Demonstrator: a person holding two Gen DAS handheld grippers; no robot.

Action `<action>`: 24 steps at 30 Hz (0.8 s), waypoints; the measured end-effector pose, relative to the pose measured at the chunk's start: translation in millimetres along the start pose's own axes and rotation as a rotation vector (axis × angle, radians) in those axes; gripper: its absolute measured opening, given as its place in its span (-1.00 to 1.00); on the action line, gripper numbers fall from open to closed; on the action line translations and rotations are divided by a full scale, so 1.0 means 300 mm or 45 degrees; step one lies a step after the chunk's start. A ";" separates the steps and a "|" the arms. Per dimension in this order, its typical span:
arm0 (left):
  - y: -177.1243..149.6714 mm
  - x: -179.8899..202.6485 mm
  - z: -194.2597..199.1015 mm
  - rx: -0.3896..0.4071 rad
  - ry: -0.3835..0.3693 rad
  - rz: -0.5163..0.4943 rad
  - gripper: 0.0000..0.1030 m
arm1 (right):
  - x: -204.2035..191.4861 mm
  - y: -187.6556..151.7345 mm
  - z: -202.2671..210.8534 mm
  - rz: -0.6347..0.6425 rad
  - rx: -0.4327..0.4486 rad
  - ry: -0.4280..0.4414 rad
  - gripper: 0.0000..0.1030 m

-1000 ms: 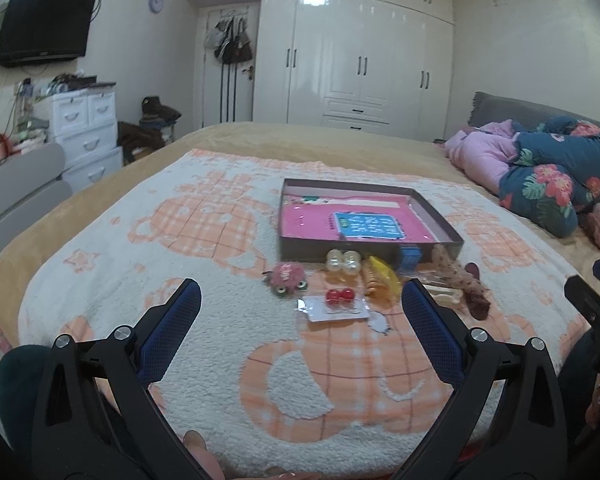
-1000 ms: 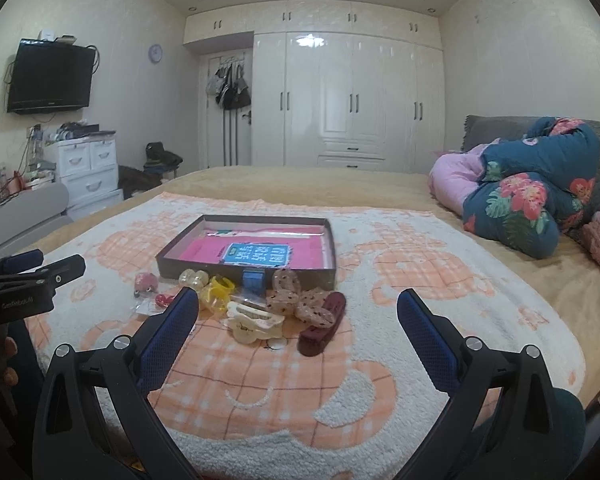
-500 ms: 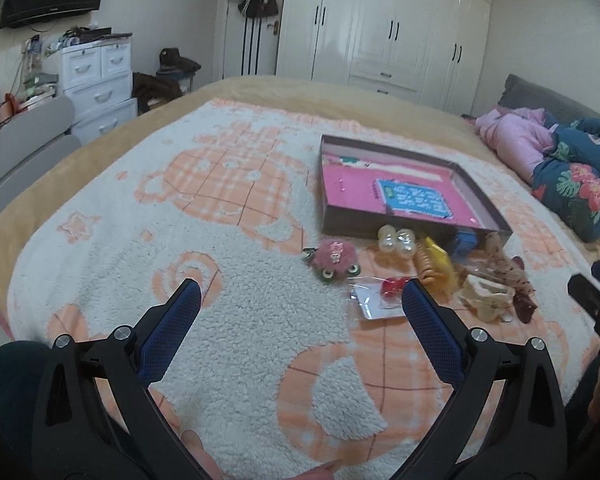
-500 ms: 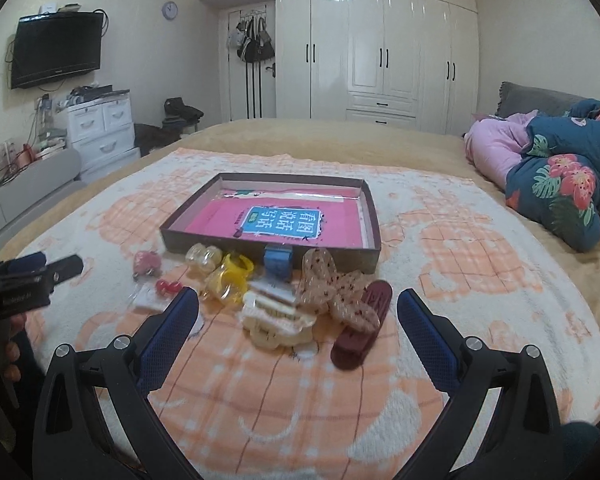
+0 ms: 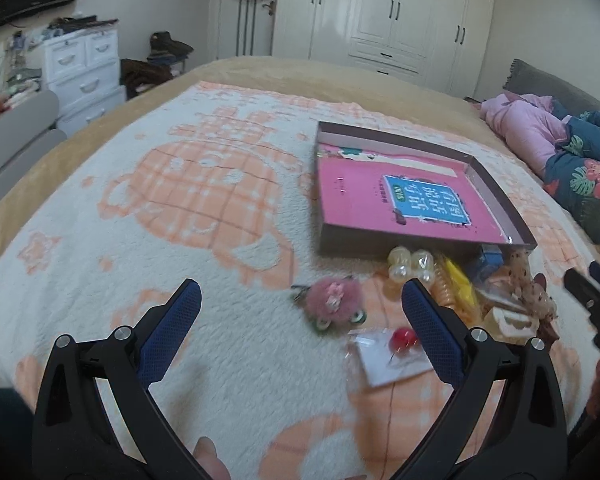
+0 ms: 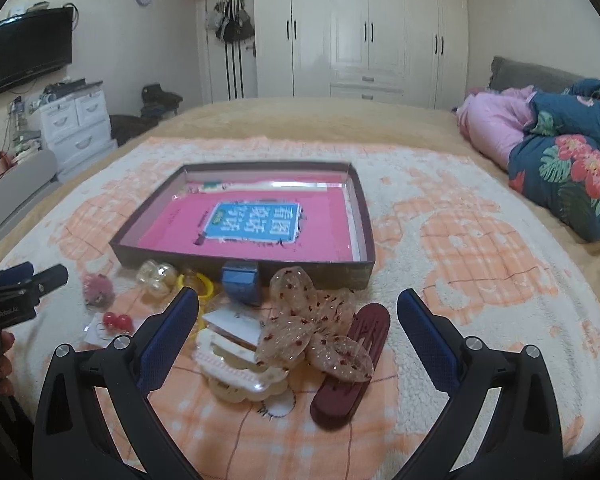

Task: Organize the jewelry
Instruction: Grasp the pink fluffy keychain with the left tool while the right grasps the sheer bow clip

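- The left gripper (image 5: 302,312) hangs over the blanket (image 5: 180,208), jaws spread wide and holding nothing; the pink fluffy clip (image 5: 332,302) lies between its fingers.
- The right gripper (image 6: 298,316) is also agape and empty above the spotted bow (image 6: 312,328), cream claw clip (image 6: 240,372) and maroon clip (image 6: 352,364).
- Just beyond the pile sits the shallow box (image 6: 324,272) with a pink book (image 6: 256,220) inside.

Left gripper (image 5: 300,300) hangs above the blanket (image 5: 180,200), jaws wide apart, empty. Pink fluffy hair tie (image 5: 332,300) lies just before the shallow box (image 5: 500,200); red-bead packet (image 5: 392,352) nearer the camera.
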State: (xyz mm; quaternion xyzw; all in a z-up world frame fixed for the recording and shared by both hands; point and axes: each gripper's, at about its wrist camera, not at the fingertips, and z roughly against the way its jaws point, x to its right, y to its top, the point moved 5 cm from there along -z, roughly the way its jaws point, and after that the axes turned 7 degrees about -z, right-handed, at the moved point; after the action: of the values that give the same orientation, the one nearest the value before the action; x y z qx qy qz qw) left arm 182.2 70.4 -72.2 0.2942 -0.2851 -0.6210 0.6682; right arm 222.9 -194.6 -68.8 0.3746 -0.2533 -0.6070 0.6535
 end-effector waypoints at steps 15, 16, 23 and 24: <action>-0.007 0.012 -0.159 -0.117 -0.135 0.024 0.56 | 0.035 -0.070 -0.244 -0.004 -0.248 -0.040 0.12; -0.006 0.016 -0.168 -0.121 -0.151 0.024 0.51 | 0.039 -0.075 -0.248 -0.012 -0.248 -0.039 0.04; -0.038 0.038 -0.202 -0.156 -0.177 0.009 -0.05 | 0.036 -0.073 -0.209 0.033 -0.155 -0.010 -0.60; -0.039 0.039 -0.200 -0.151 -0.172 -0.001 -0.19 | 0.032 -0.071 -0.199 0.041 -0.140 -0.007 -0.64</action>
State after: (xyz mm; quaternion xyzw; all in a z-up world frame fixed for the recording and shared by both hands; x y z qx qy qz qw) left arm 220.0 60.5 -120.5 0.2118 -0.2921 -0.6554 0.6635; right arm 258.2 -192.9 -122.3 0.3325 -0.2274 -0.6104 0.6820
